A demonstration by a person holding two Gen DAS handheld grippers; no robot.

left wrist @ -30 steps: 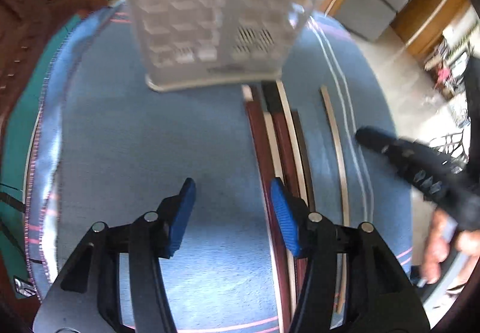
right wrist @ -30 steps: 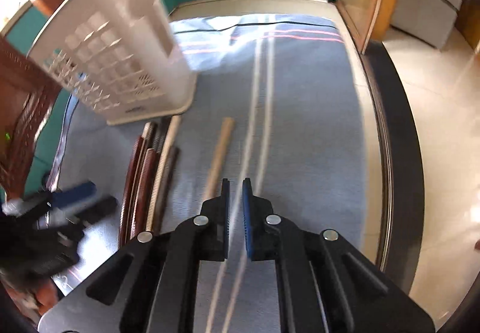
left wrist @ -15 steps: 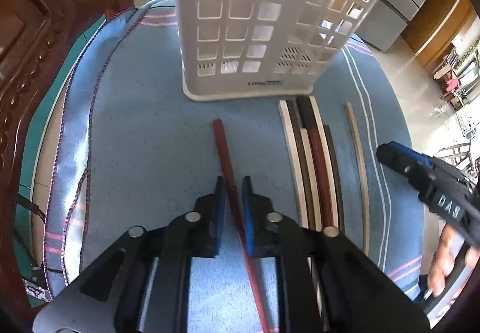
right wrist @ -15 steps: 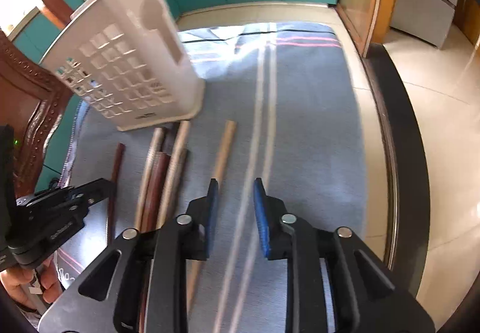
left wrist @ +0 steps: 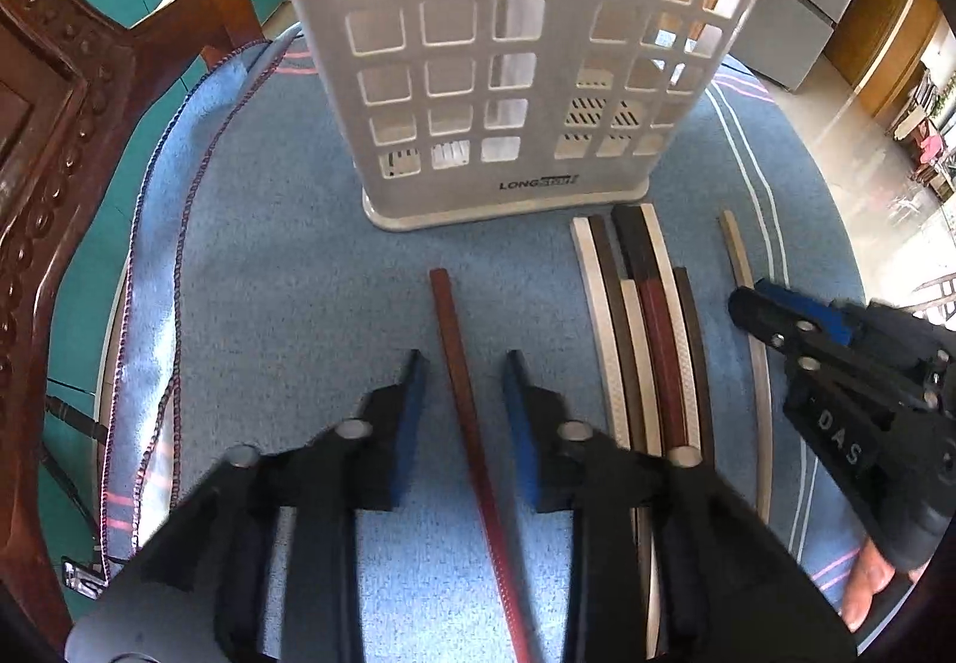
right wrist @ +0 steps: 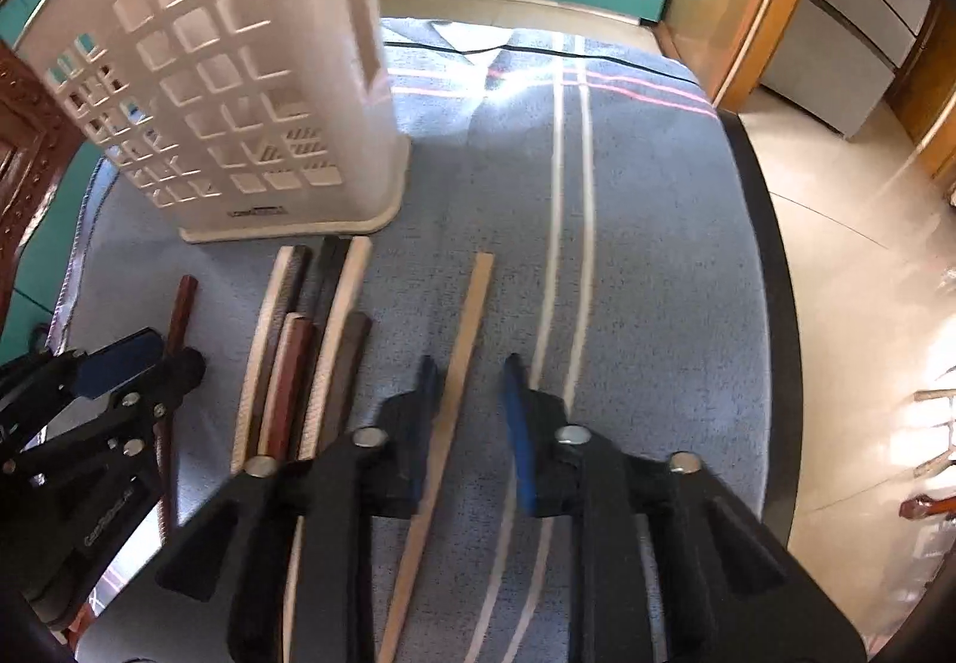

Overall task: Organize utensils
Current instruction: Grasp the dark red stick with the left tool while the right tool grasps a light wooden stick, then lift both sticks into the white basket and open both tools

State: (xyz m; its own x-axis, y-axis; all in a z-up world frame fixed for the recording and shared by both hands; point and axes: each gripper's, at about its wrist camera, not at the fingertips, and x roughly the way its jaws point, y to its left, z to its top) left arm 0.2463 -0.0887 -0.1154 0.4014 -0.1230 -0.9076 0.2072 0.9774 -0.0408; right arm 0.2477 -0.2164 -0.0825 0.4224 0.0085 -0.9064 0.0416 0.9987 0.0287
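Note:
A dark red chopstick [left wrist: 451, 316] lies alone on the blue cloth, running between the fingers of my left gripper [left wrist: 460, 364]. The jaws are closing, and a gap shows on each side of the stick. A bundle of several brown, white and red chopsticks [left wrist: 645, 316] lies to its right. Further right is a single tan chopstick [right wrist: 472, 304], lying between the fingers of my right gripper [right wrist: 466, 370] close to the left pad. Those jaws are closing too, and neither pad presses the stick. The white lattice basket [left wrist: 508, 66] stands upright just beyond the sticks.
A carved dark wooden chair [left wrist: 48, 125] stands at the left edge of the blue cloth [left wrist: 269, 275]. The table's black rim [right wrist: 777, 304] runs along the right, with floor tiles beyond it. A hand [left wrist: 866, 585] holds the right gripper.
My left gripper moved left off the bundle, narrowed from wide, and now straddles the lone red chopstick. My right gripper's jaws parted from shut and came down over the tan chopstick.

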